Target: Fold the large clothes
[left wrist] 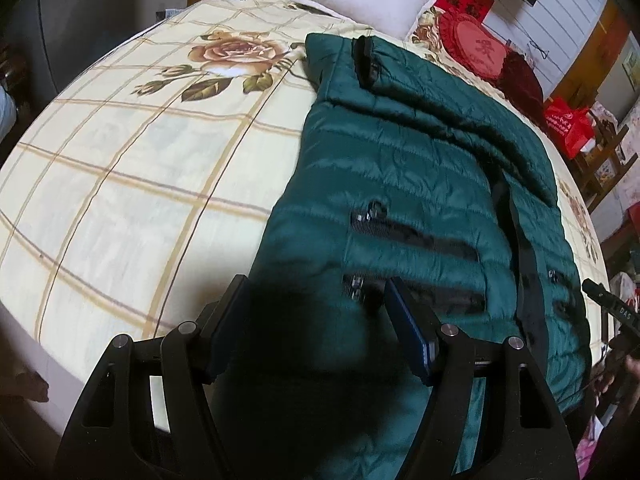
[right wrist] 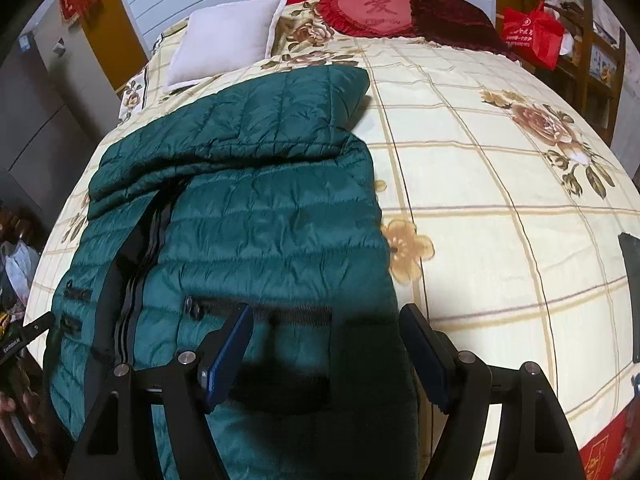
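A dark green quilted jacket [left wrist: 400, 168] [right wrist: 260, 208] lies flat on the bed, front up, its black zip [right wrist: 136, 280] running lengthwise. A sleeve with a black cuff [left wrist: 366, 60] is folded over the chest. My left gripper [left wrist: 316, 284] hovers open over the jacket's near left hem, beside the pocket zips [left wrist: 412, 240]. My right gripper [right wrist: 326, 312] hovers open over the near right hem, with one finger past the jacket's edge. Neither pair of pads presses on the cloth. Each gripper shows at the edge of the other's view [left wrist: 608, 304] [right wrist: 24, 336].
The bed has a cream checked cover with rose prints [left wrist: 140, 184] [right wrist: 500, 220]. At its head lie a white pillow [right wrist: 228, 36], a red heart cushion [right wrist: 372, 10] and a dark red cushion [right wrist: 452, 20]. A red bag [right wrist: 532, 36] hangs on wooden furniture at right.
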Motion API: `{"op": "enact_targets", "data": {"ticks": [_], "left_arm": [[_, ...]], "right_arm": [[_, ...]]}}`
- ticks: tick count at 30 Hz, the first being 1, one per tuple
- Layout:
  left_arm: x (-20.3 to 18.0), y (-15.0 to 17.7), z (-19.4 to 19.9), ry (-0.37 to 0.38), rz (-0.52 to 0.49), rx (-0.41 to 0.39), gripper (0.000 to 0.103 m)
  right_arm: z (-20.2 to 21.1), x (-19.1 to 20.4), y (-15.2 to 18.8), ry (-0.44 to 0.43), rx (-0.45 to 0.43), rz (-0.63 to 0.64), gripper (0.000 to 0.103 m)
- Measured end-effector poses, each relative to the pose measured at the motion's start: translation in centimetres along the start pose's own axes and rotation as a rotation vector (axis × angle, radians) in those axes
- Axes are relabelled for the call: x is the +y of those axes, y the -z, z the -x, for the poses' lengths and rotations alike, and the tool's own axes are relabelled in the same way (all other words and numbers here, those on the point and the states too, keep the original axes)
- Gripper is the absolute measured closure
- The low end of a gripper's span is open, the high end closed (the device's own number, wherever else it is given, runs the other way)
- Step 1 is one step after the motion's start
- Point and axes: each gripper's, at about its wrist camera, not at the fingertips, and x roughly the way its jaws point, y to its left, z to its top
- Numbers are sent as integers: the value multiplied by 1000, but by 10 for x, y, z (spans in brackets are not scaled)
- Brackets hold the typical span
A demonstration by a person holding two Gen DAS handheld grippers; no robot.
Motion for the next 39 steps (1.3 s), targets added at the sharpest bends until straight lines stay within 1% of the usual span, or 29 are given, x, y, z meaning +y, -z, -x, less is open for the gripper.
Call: {"op": "enact_targets", "data": {"ticks": [15, 26, 29, 32, 36, 39], "left_arm": [[20, 37, 18, 5, 11, 62, 34], [33, 56, 23, 27, 41, 82, 34], [37, 59, 22, 52, 64, 90, 34], [38, 60, 20, 61, 71, 102, 34], [37, 61, 19, 66, 69, 99, 34], [33, 61, 18, 58, 47, 98, 34]], "right_arm": [[21, 0, 44, -1, 35, 49, 30], [27, -10, 70, -9, 83, 65, 27], [24, -16, 77, -41, 100, 42, 27], [21, -23, 81, -80, 109, 5, 26], [19, -19, 85, -103, 112, 21, 25], [18, -20, 86, -110, 119, 24, 24]]}}
